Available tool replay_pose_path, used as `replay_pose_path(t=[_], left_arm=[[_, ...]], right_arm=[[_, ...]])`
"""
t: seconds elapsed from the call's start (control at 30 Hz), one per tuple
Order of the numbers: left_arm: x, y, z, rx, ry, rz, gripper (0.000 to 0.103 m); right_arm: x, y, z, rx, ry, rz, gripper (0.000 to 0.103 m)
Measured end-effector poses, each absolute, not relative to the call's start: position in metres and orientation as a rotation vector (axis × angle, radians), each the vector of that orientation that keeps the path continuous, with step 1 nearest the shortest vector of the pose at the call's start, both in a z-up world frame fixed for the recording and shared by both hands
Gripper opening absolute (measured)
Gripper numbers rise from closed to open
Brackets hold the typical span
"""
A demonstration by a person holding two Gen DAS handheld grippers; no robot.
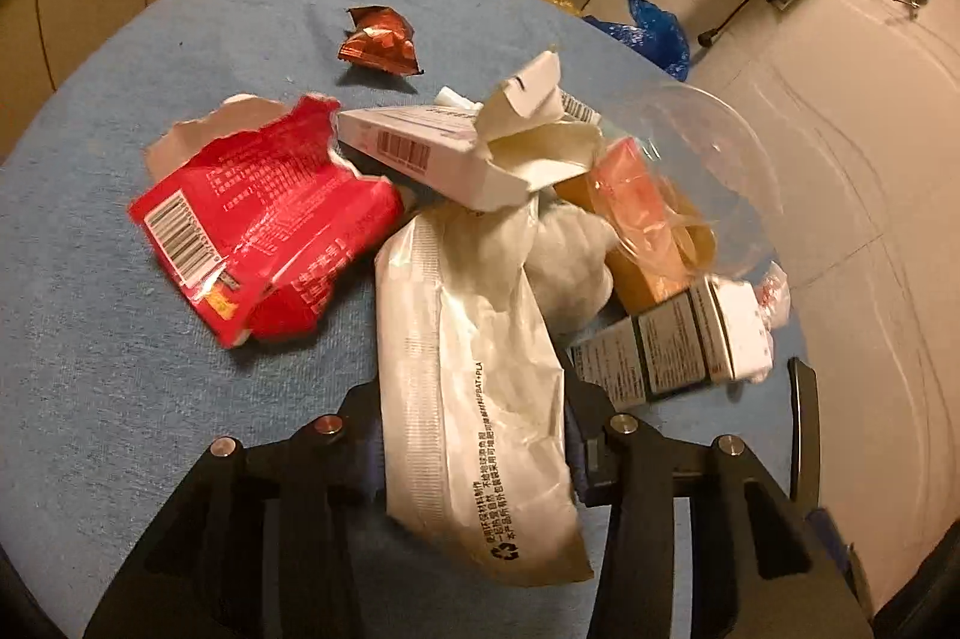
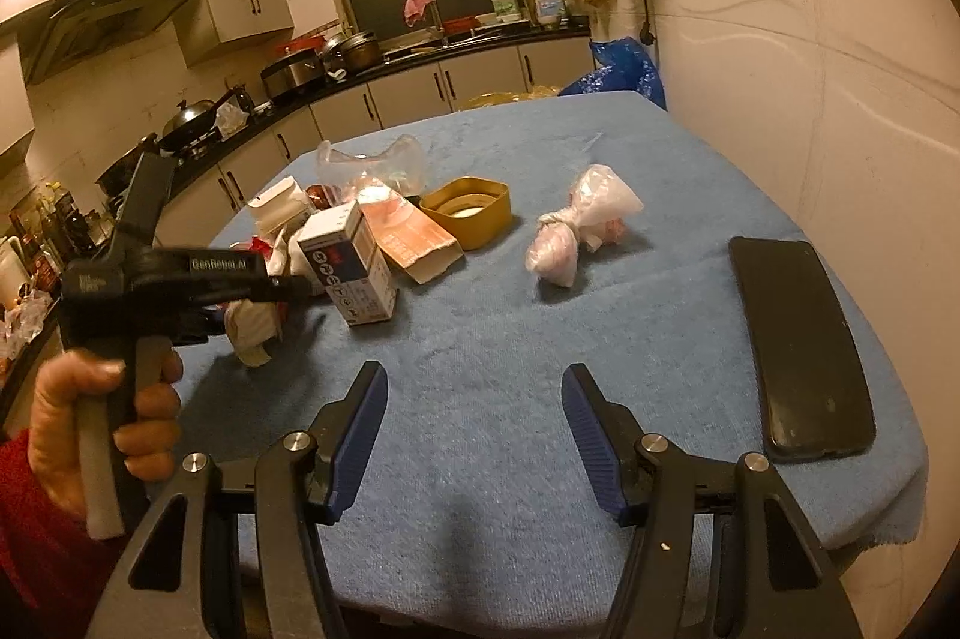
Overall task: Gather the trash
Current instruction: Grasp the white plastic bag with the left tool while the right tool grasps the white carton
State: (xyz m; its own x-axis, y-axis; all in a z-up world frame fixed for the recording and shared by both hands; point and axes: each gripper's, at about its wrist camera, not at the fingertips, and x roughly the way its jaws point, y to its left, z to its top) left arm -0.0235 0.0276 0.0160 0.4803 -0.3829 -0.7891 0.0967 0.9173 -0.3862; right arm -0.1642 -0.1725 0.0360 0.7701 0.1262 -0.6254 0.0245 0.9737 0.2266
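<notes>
My left gripper (image 1: 474, 411) has its jaws closed against both sides of a long white plastic pouch (image 1: 480, 399) with printed text, which fills the gap between the fingers. The pouch belongs to a trash heap: a torn red snack wrapper (image 1: 258, 231), a white carton with a barcode (image 1: 432, 153), an orange box (image 1: 636, 219) and a printed small box (image 1: 666, 351). A small red wrapper (image 1: 381, 42) lies apart, farther back. In the right wrist view a hand holds the left gripper (image 2: 282, 288) over the heap. My right gripper (image 2: 474, 399) is open above bare blue cloth.
On the blue tablecloth (image 2: 540, 339) lie a knotted clear bag (image 2: 576, 231), a gold square tub (image 2: 471, 210) and a black phone (image 2: 798, 345) near the right edge. A wall runs along the table's right side; kitchen cabinets stand behind.
</notes>
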Motion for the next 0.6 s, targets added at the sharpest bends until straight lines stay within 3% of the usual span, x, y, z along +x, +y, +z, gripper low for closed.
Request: replay_pose_path(t=[0.6], left_arm=[[-0.121, 0.052, 0.053, -0.151, 0.766, -0.378, 0.043]], right_arm=[[-0.055, -0.098, 0.029, 0.123, 0.738, 0.227, 0.065]])
